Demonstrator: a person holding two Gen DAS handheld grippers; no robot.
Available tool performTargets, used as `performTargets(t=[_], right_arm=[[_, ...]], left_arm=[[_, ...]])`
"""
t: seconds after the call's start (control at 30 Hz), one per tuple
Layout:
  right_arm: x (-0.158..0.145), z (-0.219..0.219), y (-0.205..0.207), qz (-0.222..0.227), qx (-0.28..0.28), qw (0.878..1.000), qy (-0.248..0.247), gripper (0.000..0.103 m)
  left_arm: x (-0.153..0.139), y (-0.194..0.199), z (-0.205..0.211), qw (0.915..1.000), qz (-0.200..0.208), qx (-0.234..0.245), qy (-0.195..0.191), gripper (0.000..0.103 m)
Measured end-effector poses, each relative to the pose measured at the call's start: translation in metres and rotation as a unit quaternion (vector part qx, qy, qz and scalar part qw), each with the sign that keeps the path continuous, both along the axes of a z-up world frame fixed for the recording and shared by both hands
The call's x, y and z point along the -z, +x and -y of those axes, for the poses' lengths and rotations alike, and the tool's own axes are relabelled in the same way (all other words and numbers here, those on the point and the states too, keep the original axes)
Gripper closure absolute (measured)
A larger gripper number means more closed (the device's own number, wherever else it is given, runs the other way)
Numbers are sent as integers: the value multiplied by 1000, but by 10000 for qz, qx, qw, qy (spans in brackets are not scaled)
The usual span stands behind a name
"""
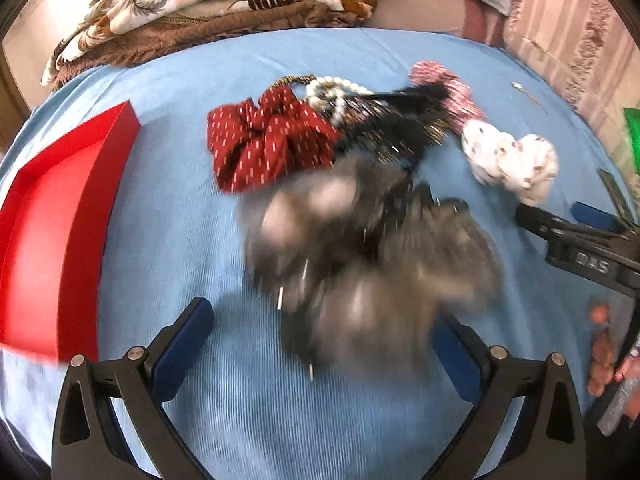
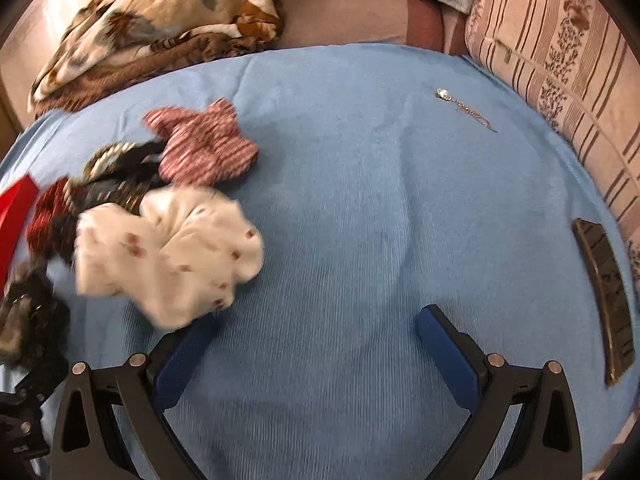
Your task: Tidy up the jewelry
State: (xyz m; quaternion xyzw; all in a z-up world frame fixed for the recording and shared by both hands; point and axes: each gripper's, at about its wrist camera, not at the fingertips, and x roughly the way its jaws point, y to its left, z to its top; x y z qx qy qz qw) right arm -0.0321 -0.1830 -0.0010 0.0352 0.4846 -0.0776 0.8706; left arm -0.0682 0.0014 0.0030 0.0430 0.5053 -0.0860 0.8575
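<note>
Sprawling between the spread jaws of the left gripper (image 1: 320,344) lies a blurred grey-black fuzzy hair accessory (image 1: 360,264) – contact unclear; the right gripper (image 2: 316,336) gapes beside a white dotted scrunchie (image 2: 168,256).

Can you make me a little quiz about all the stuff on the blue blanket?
1. True or false: the red box has scrunchies inside it.
2. Which scrunchie lies closest to the right claw? A) white scrunchie B) pink striped scrunchie C) dark red scrunchie
3. Fill in: the silver chain lies by itself near the striped ____.

Key
1. False, what shows of it is empty.
2. A
3. cushion
</note>
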Motion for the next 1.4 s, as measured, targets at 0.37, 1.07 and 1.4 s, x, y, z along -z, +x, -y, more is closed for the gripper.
performTargets(t=[0.37,1.07,1.4], right_arm=[[-32,-6,-78,588,650,9961,-142,1],[-95,-48,-138,1264,796,9887,-136,1],[-98,-66,-133,1227,581,9901,-344,1]], left_arm=[[-50,-68,-55,9931,769,-859,-206,0],[-91,-97,-59,9898,1262,-376,-549,0],[-90,-93,-82,9859,1337,-945,-347,0]])
